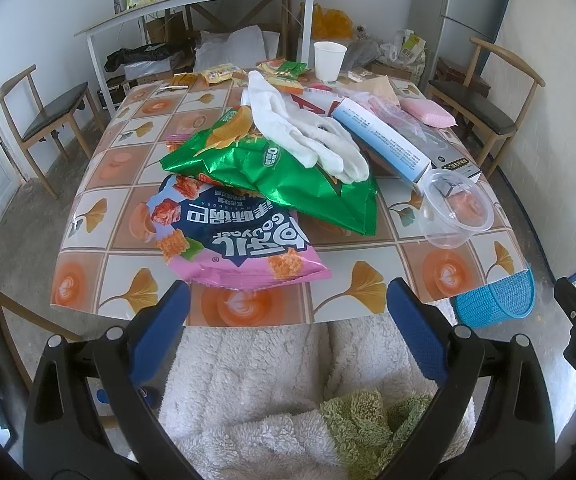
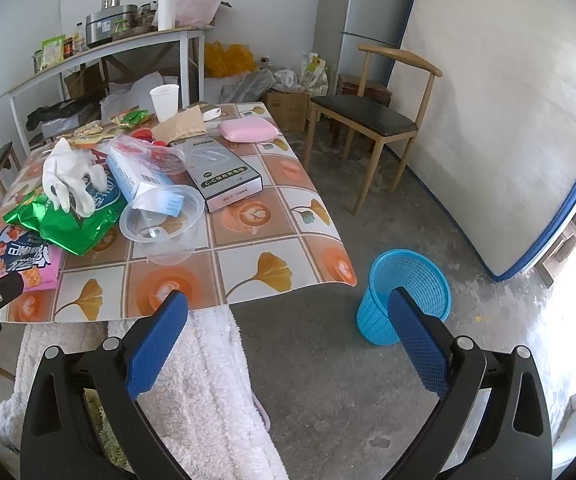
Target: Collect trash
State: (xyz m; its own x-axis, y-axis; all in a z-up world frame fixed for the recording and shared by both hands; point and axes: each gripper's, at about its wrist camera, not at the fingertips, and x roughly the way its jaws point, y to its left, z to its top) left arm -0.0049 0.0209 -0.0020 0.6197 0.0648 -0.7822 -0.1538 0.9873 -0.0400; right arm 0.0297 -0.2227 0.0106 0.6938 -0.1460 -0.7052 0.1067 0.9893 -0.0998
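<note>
Litter covers the patterned table (image 1: 272, 308): a pink and blue snack bag (image 1: 232, 236) nearest me, a green chip bag (image 1: 288, 176) over it, white gloves (image 1: 308, 132), a light blue carton (image 1: 380, 140), a clear plastic bowl (image 1: 454, 208) and a white paper cup (image 1: 329, 60). A blue mesh bin (image 2: 406, 296) stands on the floor off the table's right corner. My left gripper (image 1: 288, 300) hangs open just short of the near table edge, in front of the pink bag. My right gripper (image 2: 288, 312) is open too, over the floor between table and bin.
Wooden chairs (image 2: 372, 120) stand at both sides of the table. A fluffy white garment (image 1: 272, 392) covers a person's lap under both grippers. A side table (image 1: 192, 4) with kitchen items and bags lines the back wall. A white panel (image 2: 500, 120) leans at the right.
</note>
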